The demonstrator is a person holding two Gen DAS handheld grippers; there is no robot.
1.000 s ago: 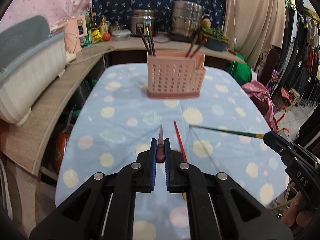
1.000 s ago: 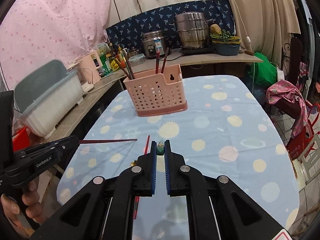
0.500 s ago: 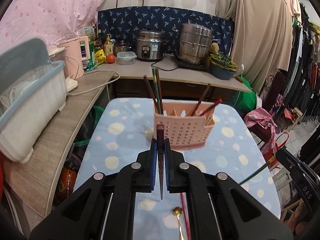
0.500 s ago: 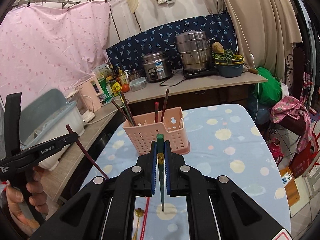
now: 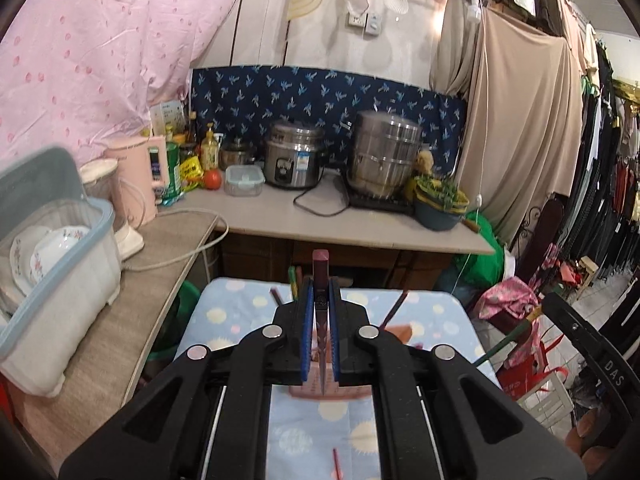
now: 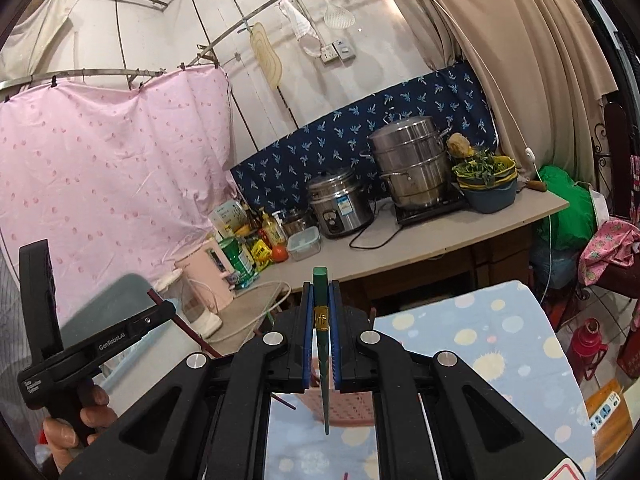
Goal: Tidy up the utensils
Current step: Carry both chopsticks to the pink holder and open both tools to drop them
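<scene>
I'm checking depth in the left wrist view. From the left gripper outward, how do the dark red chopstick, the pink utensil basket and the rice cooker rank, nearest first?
1. Dark red chopstick, clamped in the left gripper.
2. Pink utensil basket, just beyond and below on the table, mostly hidden.
3. Rice cooker, on the far counter, centre.

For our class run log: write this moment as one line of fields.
left gripper: shut on maroon chopstick | right gripper: shut on green chopstick | both upright, tips above pink utensil basket
</scene>
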